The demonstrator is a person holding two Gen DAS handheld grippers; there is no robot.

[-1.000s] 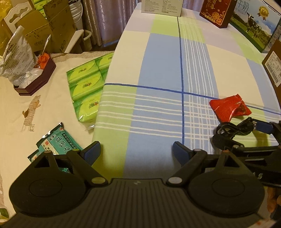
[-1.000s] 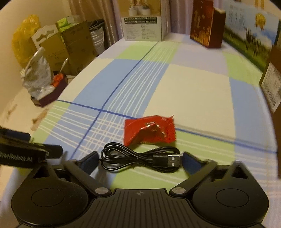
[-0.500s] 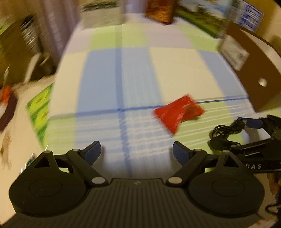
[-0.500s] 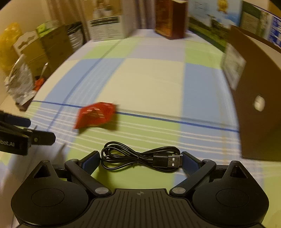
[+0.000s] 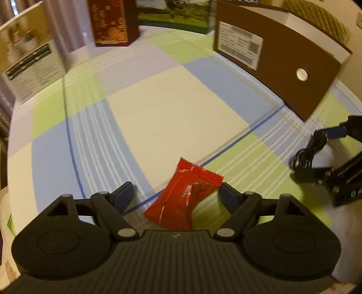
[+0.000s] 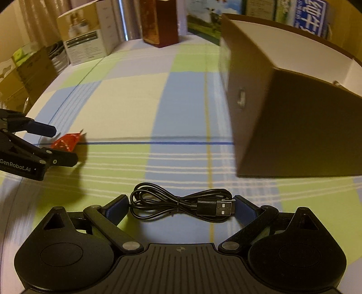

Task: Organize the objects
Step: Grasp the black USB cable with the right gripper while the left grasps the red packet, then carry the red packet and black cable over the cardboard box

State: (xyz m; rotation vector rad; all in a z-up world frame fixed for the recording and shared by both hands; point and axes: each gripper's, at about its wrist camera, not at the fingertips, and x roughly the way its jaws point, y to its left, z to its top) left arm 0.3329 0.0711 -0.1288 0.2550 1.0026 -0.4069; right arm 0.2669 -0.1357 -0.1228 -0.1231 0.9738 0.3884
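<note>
A red snack packet lies on the checked tablecloth between the fingers of my left gripper, which is open and straddles it; the jaws stand apart from it. From the right wrist view the packet shows between the left gripper's fingers. A coiled black USB cable spans the gap of my right gripper, shut on it, plug against the right finger. The left wrist view shows the cable held at the far right. An open brown box with a white inside stands just ahead on the right.
The brown box carries a label and a round hole. Along the table's far edge stand a dark red box, a white printed box and milk cartons. Cardboard and clutter sit off the left side.
Both grippers swung right. The left one came up to the red packet, which now lies between its fingers. The right one carried the cable away from the packet toward the brown box.
</note>
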